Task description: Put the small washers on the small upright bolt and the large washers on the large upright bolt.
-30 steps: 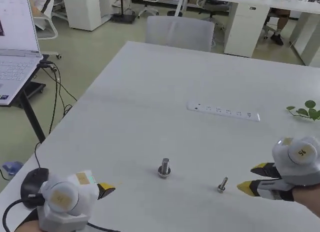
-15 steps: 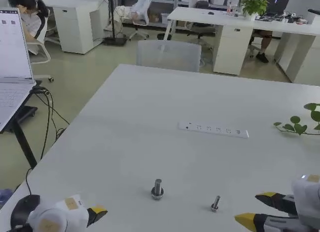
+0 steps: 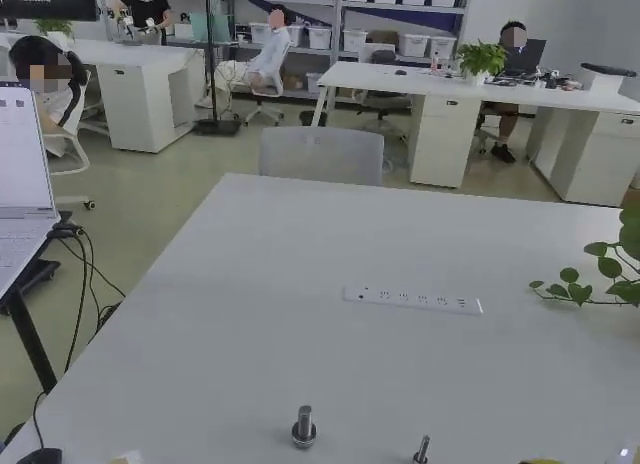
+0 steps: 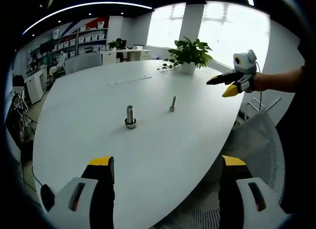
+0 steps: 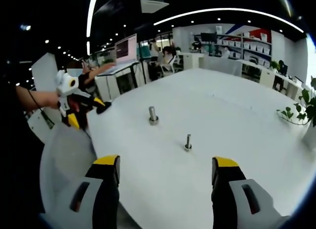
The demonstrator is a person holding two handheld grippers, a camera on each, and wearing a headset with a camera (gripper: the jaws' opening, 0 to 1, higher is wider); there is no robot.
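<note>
Standing upright on the white worktop point(image 3: 250, 284): large bolt point(image 3: 303, 427), small bolt point(image 3: 422, 450) near its right, not touching. Power strip point(image 3: 412, 300) lies farther back. Left gripper point(image 4: 167, 162), right gripper point(image 5: 165, 161): jaws wide apart, holding nothing, both facing the bolts

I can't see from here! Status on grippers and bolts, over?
Left gripper open, empty. Right gripper open, empty. Large bolt, small bolt both upright. Path to bolts clear.
</note>
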